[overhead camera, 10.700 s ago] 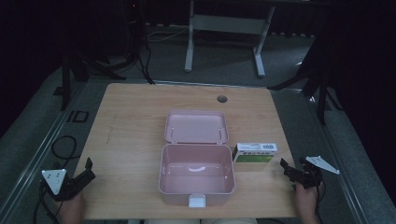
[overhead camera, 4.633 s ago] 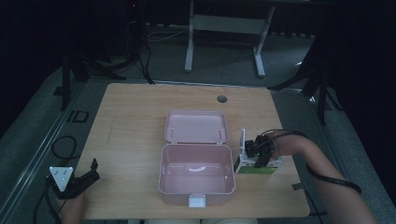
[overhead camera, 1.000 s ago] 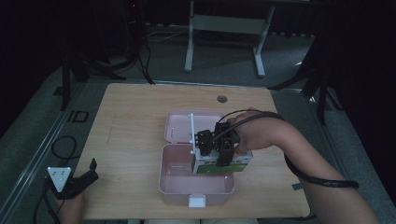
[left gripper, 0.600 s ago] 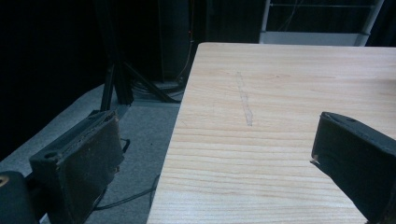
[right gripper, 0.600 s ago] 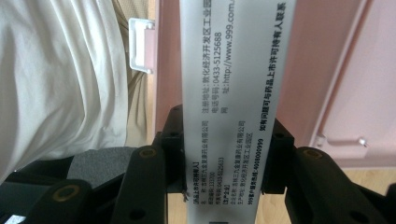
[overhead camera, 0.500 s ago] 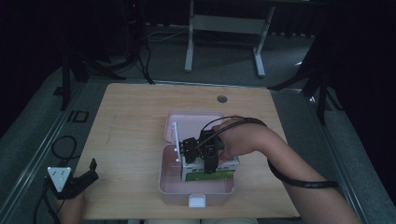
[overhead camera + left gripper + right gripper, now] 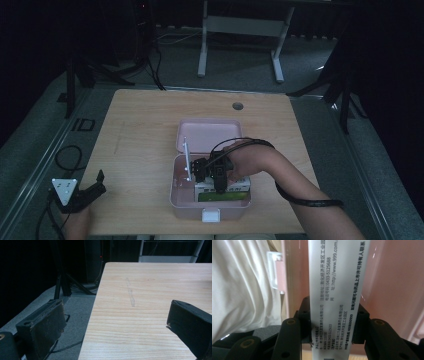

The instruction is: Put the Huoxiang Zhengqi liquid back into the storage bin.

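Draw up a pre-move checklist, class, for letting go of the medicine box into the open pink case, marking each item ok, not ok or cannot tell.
1. Right hand-held gripper shut on the medicine box: ok.
2. Pink case lid open: ok.
3. Box over the case's tray: ok.
4. Box resting on the tray floor: cannot tell.
5. Left hand-held gripper open, apart from the case, at the table corner: ok.

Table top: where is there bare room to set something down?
The table is bare left of the pink case up to the left claw, along the far edge around the round hole, and right of the lid. The case is crowded: right claw holding the box.
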The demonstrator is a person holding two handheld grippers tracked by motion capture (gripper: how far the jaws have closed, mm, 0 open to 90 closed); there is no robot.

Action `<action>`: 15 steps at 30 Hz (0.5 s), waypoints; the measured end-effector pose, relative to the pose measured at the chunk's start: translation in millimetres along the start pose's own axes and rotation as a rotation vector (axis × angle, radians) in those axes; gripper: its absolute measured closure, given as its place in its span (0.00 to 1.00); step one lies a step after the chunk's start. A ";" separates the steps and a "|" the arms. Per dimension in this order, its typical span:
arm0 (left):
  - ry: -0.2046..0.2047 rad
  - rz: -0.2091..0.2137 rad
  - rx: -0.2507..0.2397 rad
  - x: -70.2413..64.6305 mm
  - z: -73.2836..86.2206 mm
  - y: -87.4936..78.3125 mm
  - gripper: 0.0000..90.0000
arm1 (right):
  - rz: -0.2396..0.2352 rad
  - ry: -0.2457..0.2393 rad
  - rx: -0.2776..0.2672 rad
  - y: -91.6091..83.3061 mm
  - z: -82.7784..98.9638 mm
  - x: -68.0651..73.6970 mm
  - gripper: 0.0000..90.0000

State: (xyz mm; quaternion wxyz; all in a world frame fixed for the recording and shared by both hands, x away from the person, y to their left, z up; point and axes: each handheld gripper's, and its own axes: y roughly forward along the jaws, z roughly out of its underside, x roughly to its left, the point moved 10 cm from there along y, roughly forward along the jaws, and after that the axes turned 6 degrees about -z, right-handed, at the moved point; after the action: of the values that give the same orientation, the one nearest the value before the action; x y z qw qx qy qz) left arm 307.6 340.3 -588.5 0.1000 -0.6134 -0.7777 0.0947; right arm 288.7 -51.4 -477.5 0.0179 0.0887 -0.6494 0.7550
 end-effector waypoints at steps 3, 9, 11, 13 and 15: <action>-0.004 0.000 -0.001 0.4 -0.2 0.0 0.02 | 0.000 0.011 0.002 6.7 -0.7 -2.3 0.68; -0.003 0.001 0.000 0.3 -0.1 0.0 0.02 | -0.014 0.015 0.010 26.2 -3.0 -5.1 0.68; -0.004 0.001 -0.001 0.3 -0.2 0.0 0.02 | -0.015 0.009 0.015 31.7 -3.6 -5.8 0.68; -0.003 0.001 -0.001 0.2 -0.1 0.0 0.02 | -0.021 0.009 0.013 36.9 -5.1 -6.6 0.68; -0.003 0.001 -0.001 0.1 -0.1 0.1 0.02 | -0.030 0.012 0.010 42.1 -6.8 -7.0 0.68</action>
State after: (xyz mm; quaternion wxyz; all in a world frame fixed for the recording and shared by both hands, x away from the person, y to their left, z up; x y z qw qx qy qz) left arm 307.7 340.5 -588.4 0.0986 -0.6138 -0.7774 0.0954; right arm 288.8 -50.7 -520.8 0.0326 0.0942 -0.6440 0.7585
